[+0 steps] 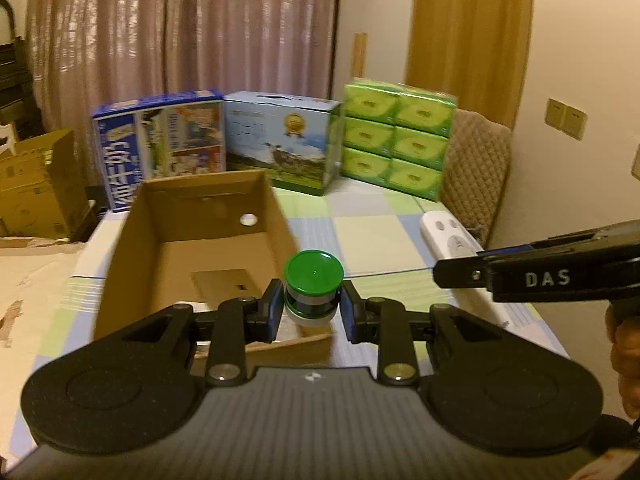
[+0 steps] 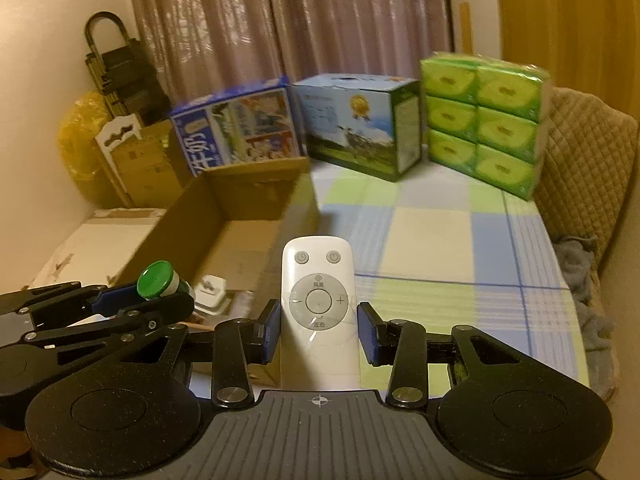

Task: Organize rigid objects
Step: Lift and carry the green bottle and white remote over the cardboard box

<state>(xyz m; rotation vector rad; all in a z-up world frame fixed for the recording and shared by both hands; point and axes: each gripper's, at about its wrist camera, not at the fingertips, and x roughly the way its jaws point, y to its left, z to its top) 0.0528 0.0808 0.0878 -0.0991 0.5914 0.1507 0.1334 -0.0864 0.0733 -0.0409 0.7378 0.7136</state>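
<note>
My left gripper (image 1: 312,306) is shut on a small jar with a green lid (image 1: 314,282), held upright in the air at the near right corner of an open cardboard box (image 1: 132,240). My right gripper (image 2: 319,326) is shut on a white remote control (image 2: 318,300), lifted above the checked tablecloth (image 2: 460,240). In the right wrist view the left gripper (image 2: 160,294) with the green-lidded jar (image 2: 157,279) hangs at the left, over the cardboard box (image 2: 188,216). In the left wrist view the remote (image 1: 448,238) and the right gripper's finger (image 1: 460,272) reach in from the right.
A white object (image 2: 212,294) lies in the box bottom. Two printed cartons (image 1: 160,140) (image 1: 280,140) and a pack of green tissue packets (image 1: 396,136) line the far edge of the table. A quilted chair back (image 1: 476,168) stands to the right, more cardboard boxes (image 1: 36,184) to the left.
</note>
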